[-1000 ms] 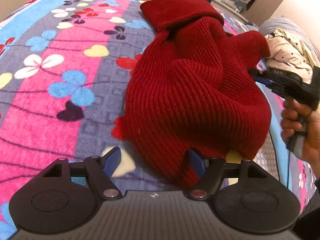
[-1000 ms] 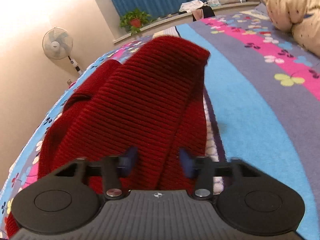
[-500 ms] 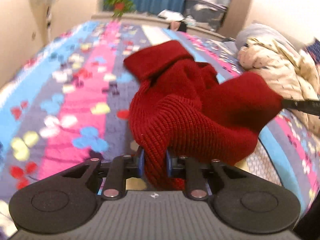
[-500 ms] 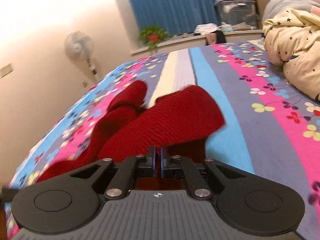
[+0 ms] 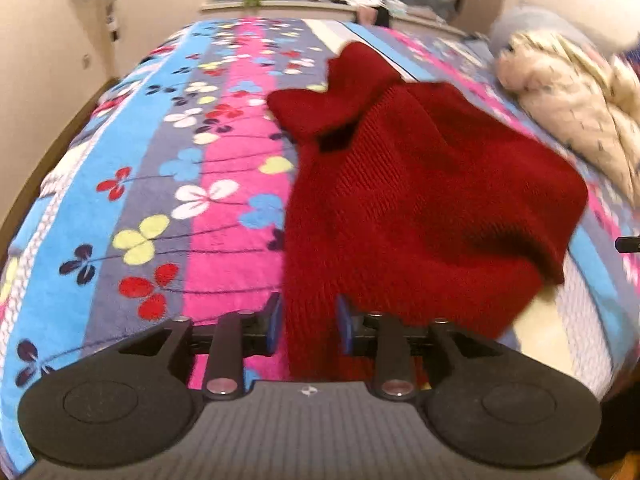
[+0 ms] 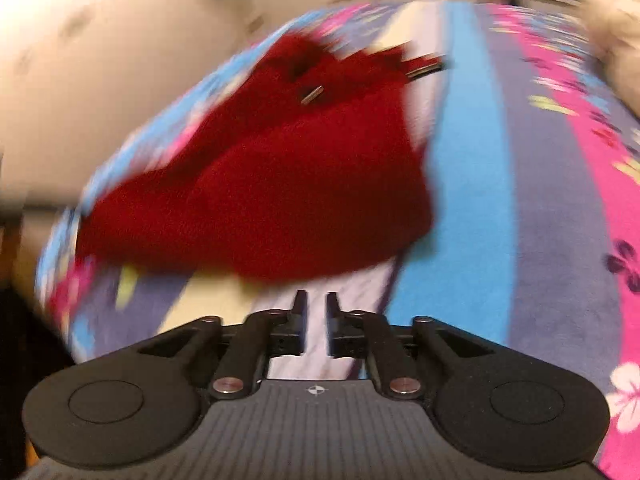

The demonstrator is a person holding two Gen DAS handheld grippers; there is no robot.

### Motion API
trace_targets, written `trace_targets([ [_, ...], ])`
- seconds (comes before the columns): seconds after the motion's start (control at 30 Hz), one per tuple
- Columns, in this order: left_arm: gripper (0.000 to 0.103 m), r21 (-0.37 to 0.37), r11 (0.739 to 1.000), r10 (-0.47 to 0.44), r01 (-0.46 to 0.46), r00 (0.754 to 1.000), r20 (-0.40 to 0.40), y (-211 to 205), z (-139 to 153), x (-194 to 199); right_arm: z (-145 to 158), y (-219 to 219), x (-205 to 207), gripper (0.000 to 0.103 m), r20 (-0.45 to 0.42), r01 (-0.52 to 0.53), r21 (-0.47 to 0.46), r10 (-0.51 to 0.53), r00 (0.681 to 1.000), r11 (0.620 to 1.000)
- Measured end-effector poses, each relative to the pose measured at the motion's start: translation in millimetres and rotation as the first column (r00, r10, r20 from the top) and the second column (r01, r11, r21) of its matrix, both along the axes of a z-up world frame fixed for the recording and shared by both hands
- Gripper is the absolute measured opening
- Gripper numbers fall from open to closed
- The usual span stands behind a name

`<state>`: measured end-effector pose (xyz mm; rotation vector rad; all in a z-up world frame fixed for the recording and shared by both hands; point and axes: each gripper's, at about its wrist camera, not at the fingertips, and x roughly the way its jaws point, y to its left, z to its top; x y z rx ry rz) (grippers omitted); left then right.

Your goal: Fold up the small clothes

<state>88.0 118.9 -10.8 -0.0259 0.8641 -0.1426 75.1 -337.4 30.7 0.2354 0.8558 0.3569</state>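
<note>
Fingers (image 5: 308, 328) on my left pinch the red sweater (image 5: 420, 200); right fingers (image 6: 316, 312), narrowly parted, hold nothing, so one-sided pulling could bunch it.

The left claw (image 5: 307, 326) has blue pads, black linkage arms, silver pivot screws and a ribbed grey housing.

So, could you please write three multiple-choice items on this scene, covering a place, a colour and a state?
1. Where is the knitted garment?
A. on the flowered striped bedspread
B. on a chair
C. on the floor

2. What colour is it?
A. green
B. dark red
C. white

3. What does the left hand-held gripper do?
A. stands wide open
B. grips the knit
C. holds a hanger

Answers: 1 A, the knit lies on the bedspread; 2 B, dark red throughout; 3 B, fabric sits between its fingers.
</note>
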Motion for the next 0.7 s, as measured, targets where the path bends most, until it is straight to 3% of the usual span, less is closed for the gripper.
trace_targets([
  [0.07, 0.052, -0.056, 0.998, 0.037, -0.038, 0.999, -0.022, 7.9, -0.5, 7.6, 6.1, -15.7, 12.5, 0.054, 0.048, 0.145, 0.028, -0.146, 0.988, 0.989],
  [0.1, 0.057, -0.079, 0.995, 0.050, -0.053, 0.998, -0.038, 9.4, -1.3, 11.7, 8.3, -20.1, 18.5, 0.060, 0.066, 0.191, 0.043, -0.193, 0.979, 0.981],
  [0.2, 0.066, -0.114, 0.988, 0.089, -0.101, 0.991, -0.103, 12.7, -8.2, 24.6, 3.0, -19.1, 40.5, 0.064, 0.078, 0.256, 0.087, -0.262, 0.962, 0.963],
  [0.33, 0.066, -0.122, 0.981, 0.130, -0.152, 0.977, -0.171, 16.5, -21.4, 35.1, -13.9, 4.4, 68.8, 0.071, 0.054, 0.252, 0.063, -0.256, 0.965, 0.966],
  [0.53, 0.067, -0.134, 0.977, 0.132, -0.164, 0.967, -0.219, 17.0, -33.6, 46.0, -34.4, 36.6, 100.6, 0.071, -0.010, 0.198, 0.005, -0.198, 0.980, 0.980],
  [0.63, 0.067, -0.120, 0.983, 0.109, -0.141, 0.965, -0.237, 9.2, -39.3, 50.6, -41.7, 44.8, 106.9, 0.064, -0.036, 0.160, -0.016, -0.160, 0.986, 0.987],
  [0.67, 0.066, -0.110, 0.986, 0.099, -0.128, 0.966, -0.240, 6.0, -40.8, 51.6, -42.4, 48.1, 106.4, 0.054, -0.034, 0.145, -0.032, -0.146, 0.989, 0.989],
  [0.7, 0.065, -0.098, 0.989, 0.088, -0.115, 0.967, -0.241, 2.3, -41.7, 52.2, -42.6, 51.6, 104.8, 0.038, -0.030, 0.129, -0.053, -0.130, 0.991, 0.990],
])
